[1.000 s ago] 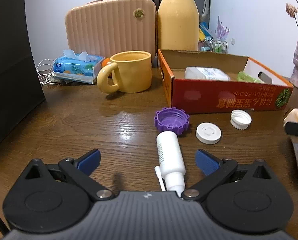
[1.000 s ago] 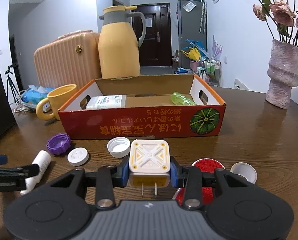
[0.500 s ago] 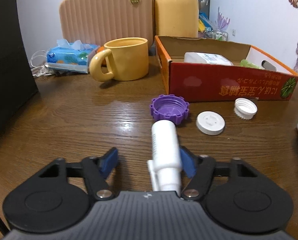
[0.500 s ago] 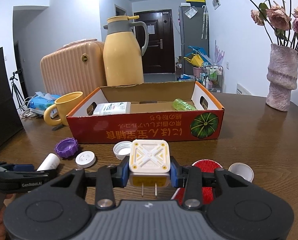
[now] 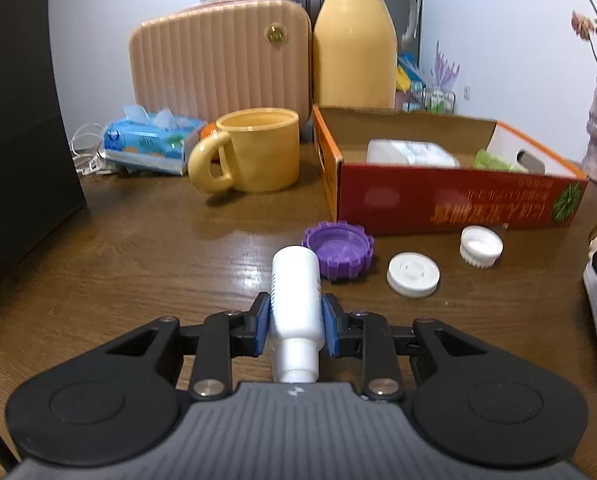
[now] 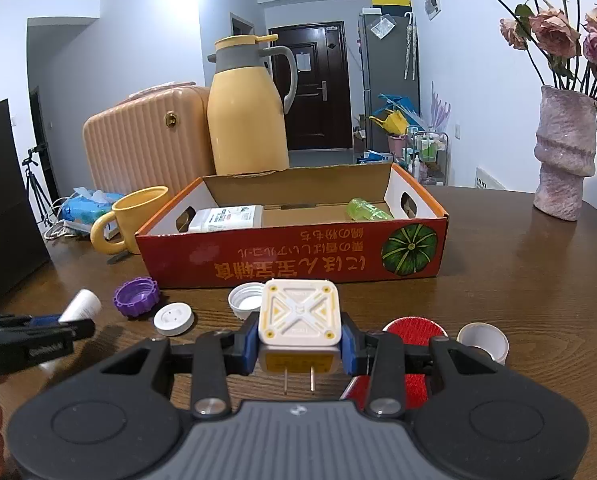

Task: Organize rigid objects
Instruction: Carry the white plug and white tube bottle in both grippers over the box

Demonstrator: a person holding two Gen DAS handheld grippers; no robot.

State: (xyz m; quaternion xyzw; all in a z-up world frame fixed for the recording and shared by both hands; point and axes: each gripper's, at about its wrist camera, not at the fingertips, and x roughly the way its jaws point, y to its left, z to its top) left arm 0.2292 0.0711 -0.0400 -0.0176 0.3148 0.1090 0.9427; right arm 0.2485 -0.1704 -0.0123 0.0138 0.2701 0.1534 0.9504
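My left gripper (image 5: 294, 324) is shut on a small white bottle (image 5: 296, 292), its base pointing forward, just above the wooden table. My right gripper (image 6: 298, 340) is shut on a white square plug adapter (image 6: 299, 314) with two prongs pointing back. The red cardboard box (image 6: 298, 264) stands ahead and holds a white bottle (image 6: 226, 218) and a green bottle (image 6: 368, 210). On the table before the box lie a purple cap (image 5: 338, 248), a flat white lid (image 5: 413, 274) and a ribbed white cap (image 5: 480, 246). The left gripper also shows at the left of the right wrist view (image 6: 38, 340).
A yellow mug (image 5: 254, 156), tissue pack (image 5: 150, 140), pink case (image 5: 218, 56) and yellow thermos jug (image 5: 354, 44) stand behind. A red round lid (image 6: 414, 330) and a white cup (image 6: 484, 340) lie by my right gripper. A vase (image 6: 566, 152) stands far right.
My left gripper closed on the small white bottle and lifted it slightly. My right gripper rose a little, still holding the adapter.
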